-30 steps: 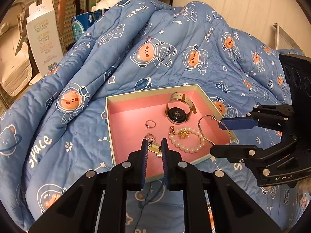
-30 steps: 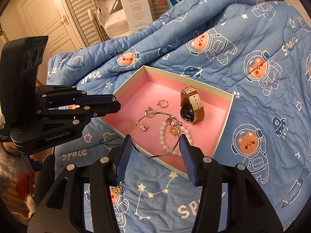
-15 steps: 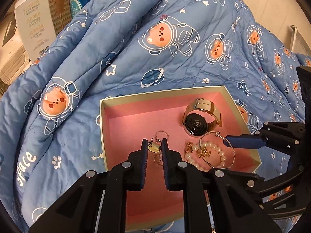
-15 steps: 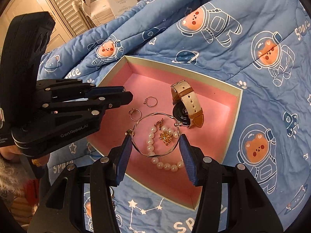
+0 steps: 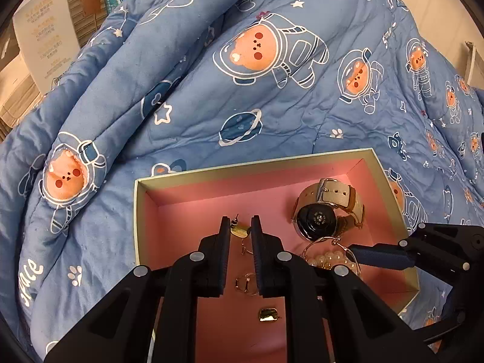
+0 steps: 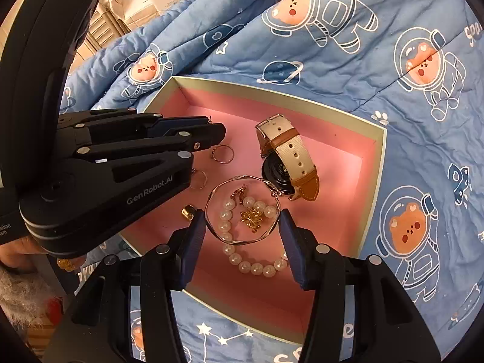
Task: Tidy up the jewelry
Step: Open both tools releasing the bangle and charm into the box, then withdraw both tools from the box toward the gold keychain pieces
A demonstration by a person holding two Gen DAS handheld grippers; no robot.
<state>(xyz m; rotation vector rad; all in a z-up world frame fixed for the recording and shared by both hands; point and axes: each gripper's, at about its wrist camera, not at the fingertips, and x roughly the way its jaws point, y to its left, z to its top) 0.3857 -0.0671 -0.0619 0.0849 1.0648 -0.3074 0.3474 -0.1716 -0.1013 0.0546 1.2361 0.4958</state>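
Pink-lined box (image 5: pixel 390 181) is sitting on a blue quilt (image 5: pixel 211 106). Over it, the left gripper (image 5: pixel 240 230) is pinching a gold earring (image 5: pixel 240 230) between narrow fingers, while the right gripper (image 6: pixel 242 227) is holding a thin bangle (image 6: pixel 242 210) above the pearl bracelet (image 6: pixel 257 267), beside the watch (image 6: pixel 287 157).

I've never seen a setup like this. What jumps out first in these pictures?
A pink-lined box lying on a blue quilt printed with astronaut bears holds the jewelry: a watch with a cream and tan strap, a pearl bracelet and small rings. The left tongs pinch a small gold earring over the box, while the right tongs hold a thin wire bangle above the pearls.
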